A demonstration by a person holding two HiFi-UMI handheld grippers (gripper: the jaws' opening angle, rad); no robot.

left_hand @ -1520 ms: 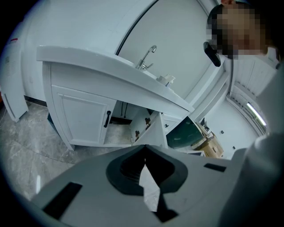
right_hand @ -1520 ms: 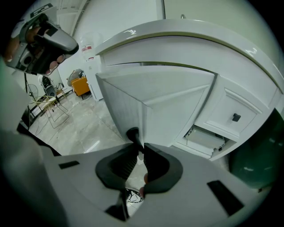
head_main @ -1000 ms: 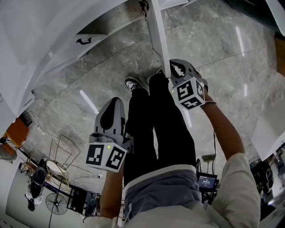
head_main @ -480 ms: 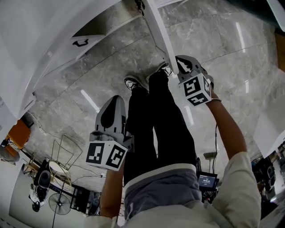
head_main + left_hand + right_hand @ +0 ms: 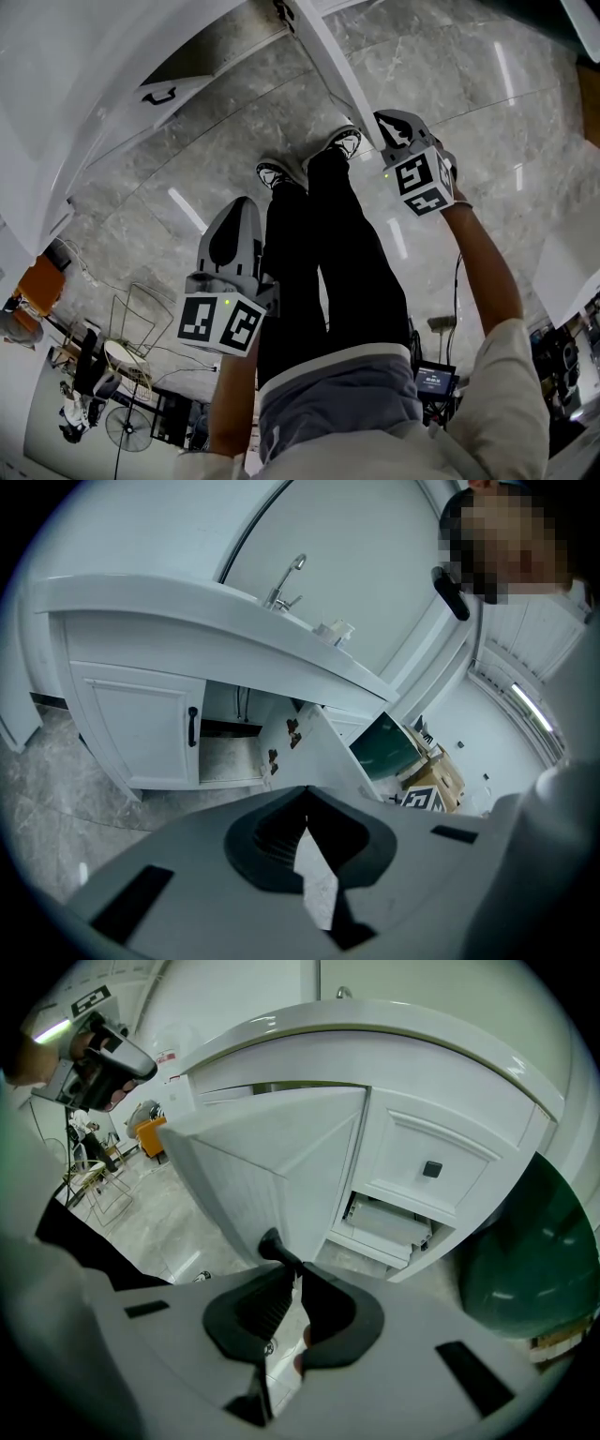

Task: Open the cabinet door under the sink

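The white sink cabinet (image 5: 141, 728) has its left door closed, with a black handle (image 5: 192, 726). Its other door (image 5: 272, 1171) stands swung out, and the compartment behind it (image 5: 230, 757) shows. My right gripper (image 5: 292, 1269) is shut on that door's black handle (image 5: 277, 1246). In the head view the right gripper (image 5: 382, 122) sits at the free edge of the open door (image 5: 323, 52). My left gripper (image 5: 234, 211) hangs apart from the cabinet beside the person's legs. Its jaws (image 5: 307, 794) are shut with nothing between them.
A faucet (image 5: 286, 578) stands on the counter. Right of the open door are a drawer front with a square knob (image 5: 431, 1168) and a dark green bin (image 5: 534, 1260). The person's shoes (image 5: 277, 173) stand on the marble floor (image 5: 187, 159). A wire rack (image 5: 127, 323) stands behind.
My right gripper has moved right and slightly away with the handle, and the door has swung farther out. The person's feet have shifted. My left gripper has hardly moved.
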